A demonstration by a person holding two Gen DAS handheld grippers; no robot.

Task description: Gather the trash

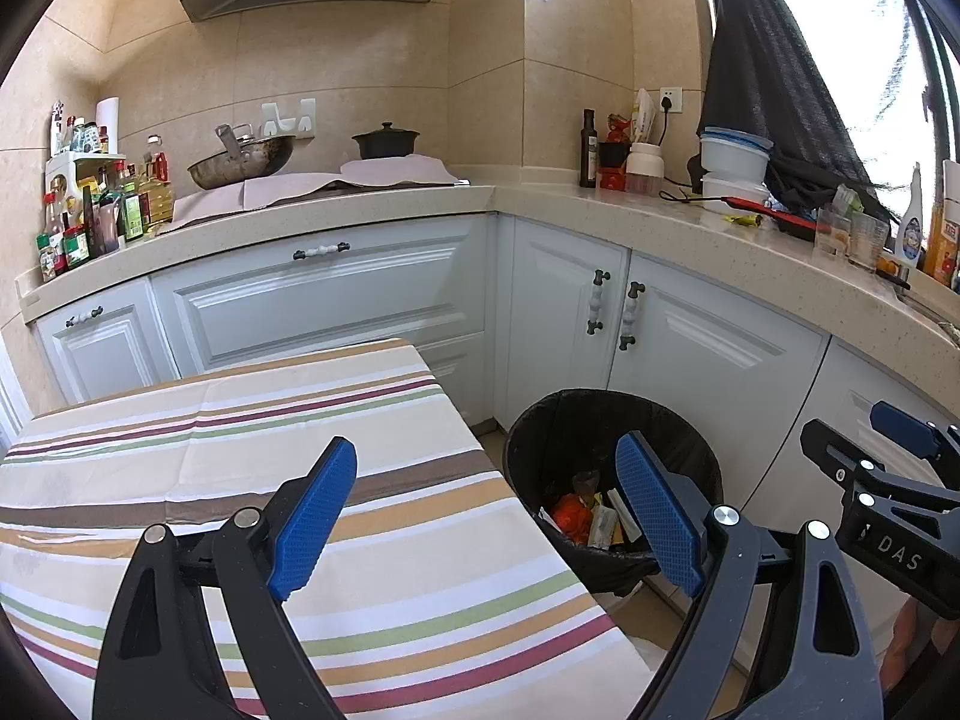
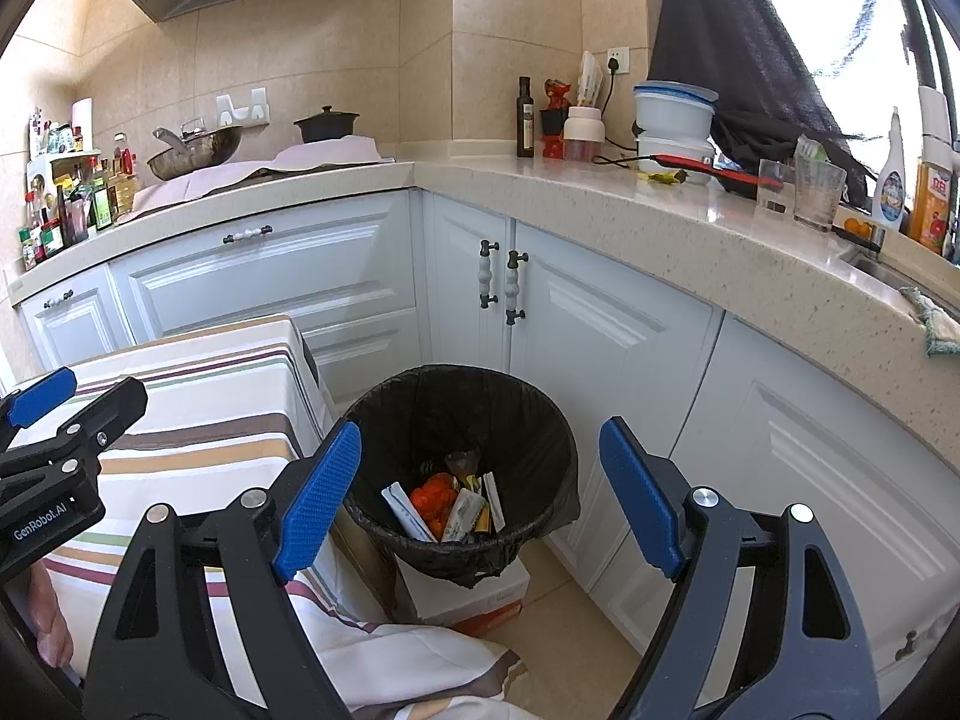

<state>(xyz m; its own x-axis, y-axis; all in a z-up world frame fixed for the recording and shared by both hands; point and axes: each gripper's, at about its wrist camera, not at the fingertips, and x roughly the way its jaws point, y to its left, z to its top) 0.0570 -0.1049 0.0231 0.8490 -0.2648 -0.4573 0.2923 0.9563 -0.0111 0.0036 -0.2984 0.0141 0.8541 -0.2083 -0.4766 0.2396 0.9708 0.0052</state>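
A black-lined trash bin (image 1: 534,438) (image 2: 540,414) stands on a box beside the table. Inside lies trash (image 2: 447,504): an orange crumpled piece, white and yellow wrappers; it also shows in the left wrist view (image 1: 579,513). My left gripper (image 1: 486,510) is open and empty, above the right edge of the striped tablecloth (image 1: 240,438), next to the bin. My right gripper (image 2: 480,501) is open and empty, above the bin. Each gripper shows in the other's view: the right one (image 1: 888,480), the left one (image 2: 54,450).
White cabinets (image 2: 600,324) and a beige counter (image 1: 660,228) wrap the corner behind the bin. On it stand bottles, white containers (image 2: 675,114), glasses (image 2: 819,192), a wok (image 1: 243,165) and a black pot (image 1: 384,141). A yellow wrapper (image 1: 744,218) lies on the counter.
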